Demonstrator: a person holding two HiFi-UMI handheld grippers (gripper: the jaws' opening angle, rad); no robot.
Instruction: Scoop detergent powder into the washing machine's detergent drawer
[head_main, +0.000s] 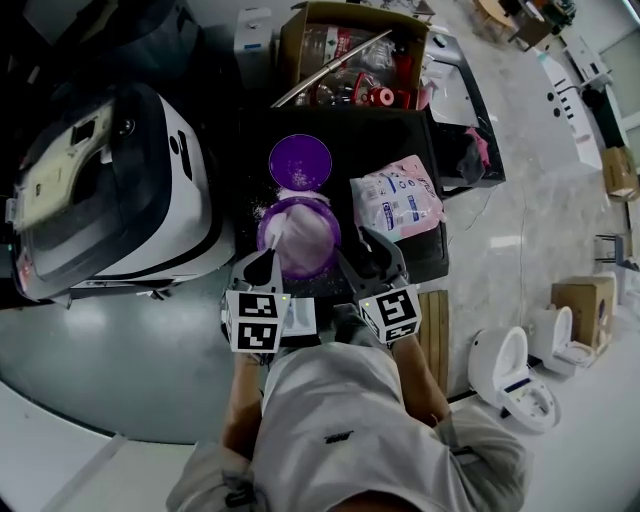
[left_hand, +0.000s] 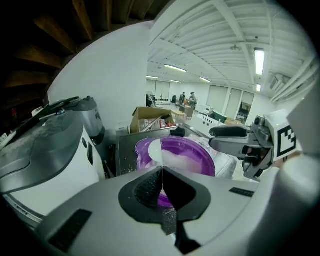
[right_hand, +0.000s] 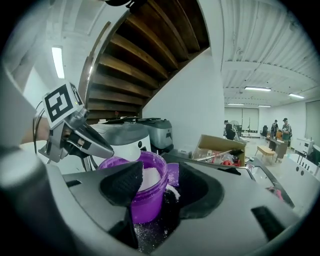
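Observation:
A purple tub (head_main: 300, 240) of white powder stands on a black table (head_main: 400, 135), its purple lid (head_main: 300, 160) lying just behind it. My left gripper (head_main: 265, 262) is shut on the thin handle of a white scoop (left_hand: 155, 150), whose bowl sits at the tub's (left_hand: 187, 152) near-left rim. From the right, my right gripper (head_main: 352, 258) has its jaws closed on the tub's wall (right_hand: 145, 197), one pad over the rim. The white washing machine (head_main: 110, 190) is to the left. I cannot make out its detergent drawer.
A pink-and-white detergent bag (head_main: 397, 200) lies right of the tub. Behind it stands an open cardboard box (head_main: 355, 55) of bottles. Spilled powder dusts the table near the lid. Boxes and white appliances (head_main: 515, 375) sit on the floor at the right.

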